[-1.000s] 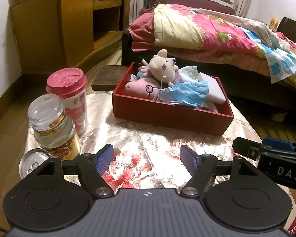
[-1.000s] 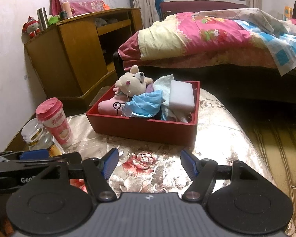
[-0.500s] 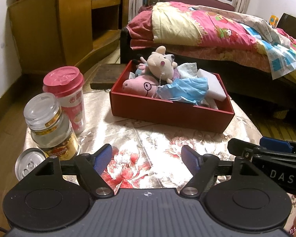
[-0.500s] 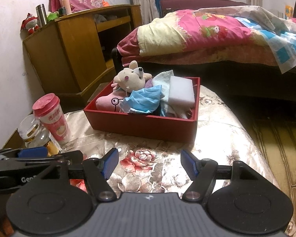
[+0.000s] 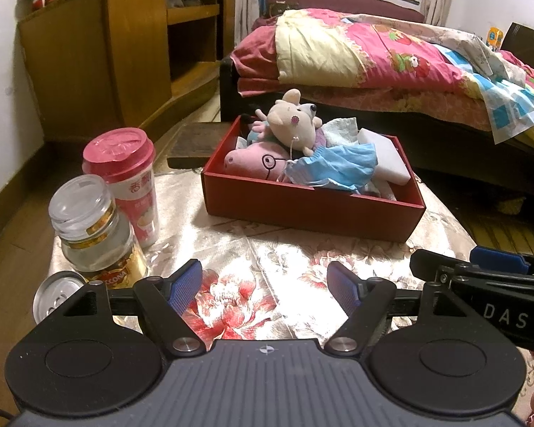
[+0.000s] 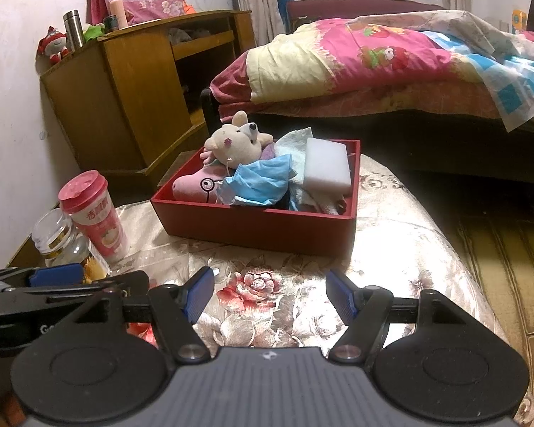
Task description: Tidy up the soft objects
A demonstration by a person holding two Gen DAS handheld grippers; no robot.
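Observation:
A red box [image 5: 302, 210] stands on the floral-covered table [image 5: 284, 259], also in the right wrist view [image 6: 256, 226]. It holds a beige plush mouse [image 5: 292, 124], a pink plush pig [image 5: 256, 160], a blue face mask [image 5: 334, 170], a white sponge [image 5: 384, 160] and a pale cloth [image 6: 292, 142]. My left gripper [image 5: 265, 286] is open and empty, low over the table's near side. My right gripper [image 6: 268, 293] is open and empty beside it, to the right.
A pink lidded cup [image 5: 124, 181], a glass jar [image 5: 92, 227] and a can [image 5: 53, 295] stand at the table's left. A wooden cabinet [image 5: 124, 60] is at back left, a bed with a pink quilt [image 5: 391, 57] behind. The floor drops off right of the table.
Both grippers have drawn back slightly from the box and stayed open. The things in the box have not moved.

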